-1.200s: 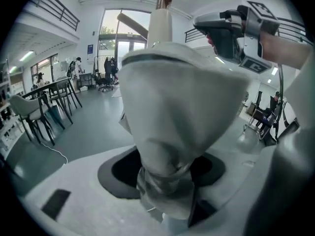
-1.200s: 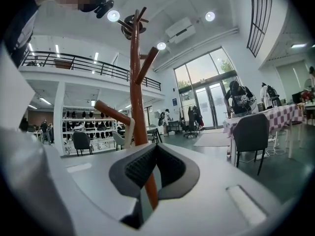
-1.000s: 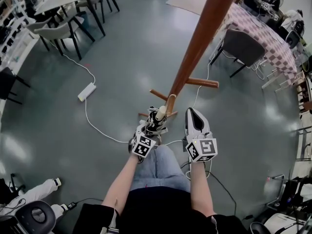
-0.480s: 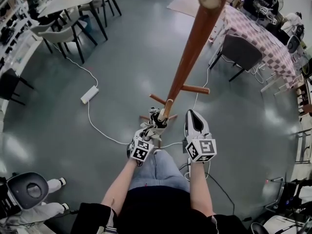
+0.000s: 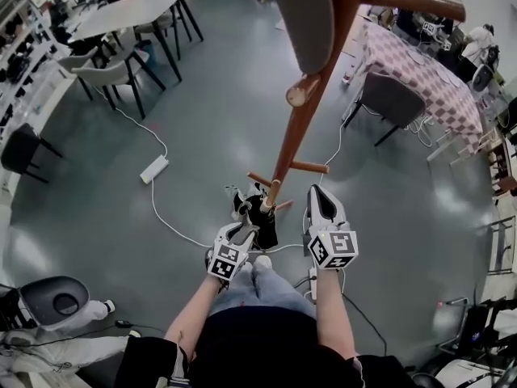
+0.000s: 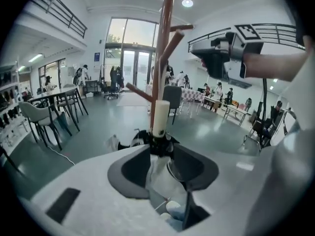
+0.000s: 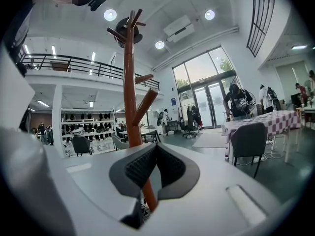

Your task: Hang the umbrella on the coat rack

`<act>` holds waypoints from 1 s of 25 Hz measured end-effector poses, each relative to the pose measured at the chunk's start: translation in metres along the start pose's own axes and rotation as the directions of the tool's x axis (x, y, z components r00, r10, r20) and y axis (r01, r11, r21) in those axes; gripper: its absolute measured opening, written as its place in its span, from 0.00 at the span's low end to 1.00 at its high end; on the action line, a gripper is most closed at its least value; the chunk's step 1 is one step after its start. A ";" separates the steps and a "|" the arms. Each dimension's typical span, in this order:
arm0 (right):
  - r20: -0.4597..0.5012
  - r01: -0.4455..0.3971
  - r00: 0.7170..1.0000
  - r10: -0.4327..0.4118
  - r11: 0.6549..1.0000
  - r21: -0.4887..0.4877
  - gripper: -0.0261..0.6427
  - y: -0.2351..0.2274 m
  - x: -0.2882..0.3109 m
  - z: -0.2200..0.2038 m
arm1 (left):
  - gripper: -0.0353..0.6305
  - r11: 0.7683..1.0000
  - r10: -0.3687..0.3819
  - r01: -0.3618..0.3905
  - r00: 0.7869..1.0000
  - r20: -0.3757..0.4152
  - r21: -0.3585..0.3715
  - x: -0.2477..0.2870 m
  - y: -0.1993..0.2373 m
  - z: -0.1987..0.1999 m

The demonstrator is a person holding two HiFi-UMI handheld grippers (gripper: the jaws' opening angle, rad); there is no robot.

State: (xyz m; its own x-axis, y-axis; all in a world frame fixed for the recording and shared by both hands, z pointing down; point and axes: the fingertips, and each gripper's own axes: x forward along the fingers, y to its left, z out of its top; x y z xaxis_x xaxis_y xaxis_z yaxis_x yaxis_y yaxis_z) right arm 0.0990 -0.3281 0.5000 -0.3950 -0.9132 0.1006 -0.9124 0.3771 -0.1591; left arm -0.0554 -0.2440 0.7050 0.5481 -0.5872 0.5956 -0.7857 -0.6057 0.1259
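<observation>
The folded black-and-white umbrella point(image 5: 260, 217) stands nearly upright in my left gripper point(image 5: 246, 231), which is shut on its cloth. In the left gripper view its cream end point(image 6: 160, 117) sticks up above the gripper point(image 6: 160, 149), right in front of the wooden coat rack pole point(image 6: 160, 73). The coat rack point(image 5: 311, 111) rises from its base just beyond the umbrella, with a peg point(image 5: 300, 94) above it. My right gripper point(image 5: 321, 194) hangs shut and empty to the right of the umbrella. Seen from that gripper point(image 7: 155, 149), the pole point(image 7: 130, 97) is straight ahead.
A grey hat-like thing point(image 5: 307, 14) hangs high on the rack. The rack's feet point(image 5: 311, 166) spread over the floor. A white power strip point(image 5: 155, 168) with cable lies to the left. Tables and chairs point(image 5: 121, 23) stand far left, a checkered table point(image 5: 420, 63) and grey chair point(image 5: 388, 99) right.
My left gripper closed on the umbrella and lifted it beside the pole. The right gripper rose too. The rack's upper pegs and the grey thing have come into view.
</observation>
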 end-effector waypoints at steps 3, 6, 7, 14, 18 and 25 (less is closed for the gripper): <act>0.006 -0.003 1.000 0.003 1.000 -0.011 0.05 0.006 -0.003 0.014 | 0.23 0.999 0.041 -0.042 0.990 0.132 0.010 -0.029 0.002 0.059; 0.019 -0.012 1.000 0.012 1.000 -0.012 0.05 0.013 -0.007 0.026 | 0.15 0.996 0.080 -0.089 0.960 0.270 0.020 -0.061 0.004 0.120; 0.024 -0.019 1.000 0.019 1.000 -0.013 0.05 0.016 -0.009 0.029 | 0.11 0.994 0.090 -0.103 0.947 0.308 0.027 -0.070 0.004 0.138; 0.110 -0.031 0.993 0.030 1.000 0.002 0.05 0.029 -0.029 0.060 | 0.06 0.983 0.077 -0.147 0.873 0.481 0.110 -0.111 -0.011 0.228; 0.165 -0.026 0.986 0.030 0.999 -0.024 0.05 0.032 -0.033 0.084 | 0.06 0.979 0.072 -0.161 0.845 0.530 0.123 -0.123 -0.015 0.264; 0.177 -0.023 0.984 0.028 0.999 -0.028 0.05 0.034 -0.034 0.082 | 0.06 0.980 0.118 -0.186 0.815 0.568 0.064 -0.131 -0.006 0.294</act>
State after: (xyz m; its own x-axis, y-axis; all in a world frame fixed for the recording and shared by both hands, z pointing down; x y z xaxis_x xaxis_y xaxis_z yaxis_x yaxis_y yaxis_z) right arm 0.0898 -0.2972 0.4102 -0.3950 -0.9152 -0.0796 -0.9056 0.4025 -0.1341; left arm -0.0382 -0.3213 0.3926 0.5171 -0.8545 0.0498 -0.8540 -0.5190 -0.0380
